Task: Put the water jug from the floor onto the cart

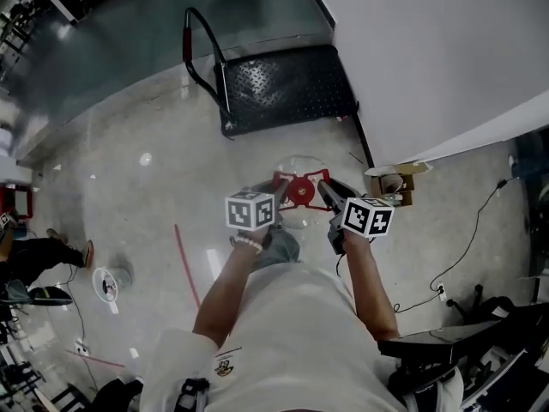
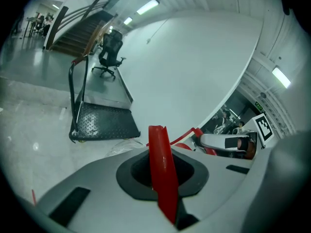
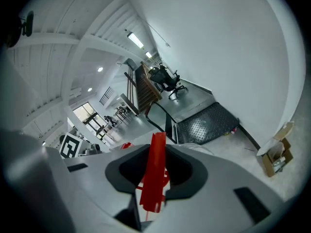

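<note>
**Jug position.** The jug (image 1: 299, 168) hangs upright directly in front of me, red cap (image 1: 302, 191) uppermost. Its red handle (image 1: 288, 180) spans from side to side between my two claws. From above I cannot tell whether its base is off the floor.

**Claw state.**
- Left claw (image 1: 276, 194): jaws drawn narrow and clamped on the left end of the handle. The red strip (image 2: 162, 169) fills the gap between them.
- Right claw (image 1: 330, 194): jaws clamped likewise on the right end of the handle (image 3: 154, 171).

**Governing relation.** The cart (image 1: 287, 88) lies straight ahead, beyond the jug. Bare floor lies between the two. The deck's near edge faces me. The deck is empty and runs from the push bar (image 1: 199, 45) on the left to the wall (image 1: 446, 50) on the right. Both claws stand about equally near the deck, so I judge that the load must go forward level, with neither side leading.

**Obstructions.**
- A box (image 1: 396, 183) sits on the floor beside the right claw, against the wall.
- A cable (image 1: 467, 243) trails on the floor, further right and well apart from the route.
- The push bar stands at the left end, clear of a straight approach.
</note>
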Tool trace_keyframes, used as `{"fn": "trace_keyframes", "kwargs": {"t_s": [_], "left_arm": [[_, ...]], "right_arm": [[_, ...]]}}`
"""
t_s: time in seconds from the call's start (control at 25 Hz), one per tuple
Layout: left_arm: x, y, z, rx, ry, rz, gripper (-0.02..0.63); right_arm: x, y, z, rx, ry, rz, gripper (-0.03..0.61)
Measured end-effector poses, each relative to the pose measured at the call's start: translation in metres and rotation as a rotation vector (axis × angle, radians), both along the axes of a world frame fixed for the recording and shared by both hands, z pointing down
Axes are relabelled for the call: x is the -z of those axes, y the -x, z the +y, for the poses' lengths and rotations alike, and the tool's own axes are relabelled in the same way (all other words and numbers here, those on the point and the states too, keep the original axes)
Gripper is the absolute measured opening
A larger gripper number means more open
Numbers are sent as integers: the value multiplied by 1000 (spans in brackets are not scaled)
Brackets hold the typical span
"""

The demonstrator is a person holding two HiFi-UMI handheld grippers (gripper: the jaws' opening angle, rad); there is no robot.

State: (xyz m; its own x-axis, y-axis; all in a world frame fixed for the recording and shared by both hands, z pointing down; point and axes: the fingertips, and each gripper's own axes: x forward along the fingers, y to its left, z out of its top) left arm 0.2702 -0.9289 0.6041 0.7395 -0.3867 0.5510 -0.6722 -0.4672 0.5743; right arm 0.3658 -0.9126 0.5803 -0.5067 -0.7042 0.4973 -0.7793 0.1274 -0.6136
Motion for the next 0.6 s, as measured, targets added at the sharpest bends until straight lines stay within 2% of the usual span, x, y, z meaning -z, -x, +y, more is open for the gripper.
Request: {"fn": "trace_keyframes", "kwargs": {"t_s": [0.24, 0.6], "left_arm": [[-2, 8, -96, -15, -21, -29, 28], [4, 10, -209, 14, -35, -34, 28]], "right_arm": [[-5, 9, -98, -9, -6, 21, 97], [-4, 13, -209, 16, -18, 8, 97]]}}
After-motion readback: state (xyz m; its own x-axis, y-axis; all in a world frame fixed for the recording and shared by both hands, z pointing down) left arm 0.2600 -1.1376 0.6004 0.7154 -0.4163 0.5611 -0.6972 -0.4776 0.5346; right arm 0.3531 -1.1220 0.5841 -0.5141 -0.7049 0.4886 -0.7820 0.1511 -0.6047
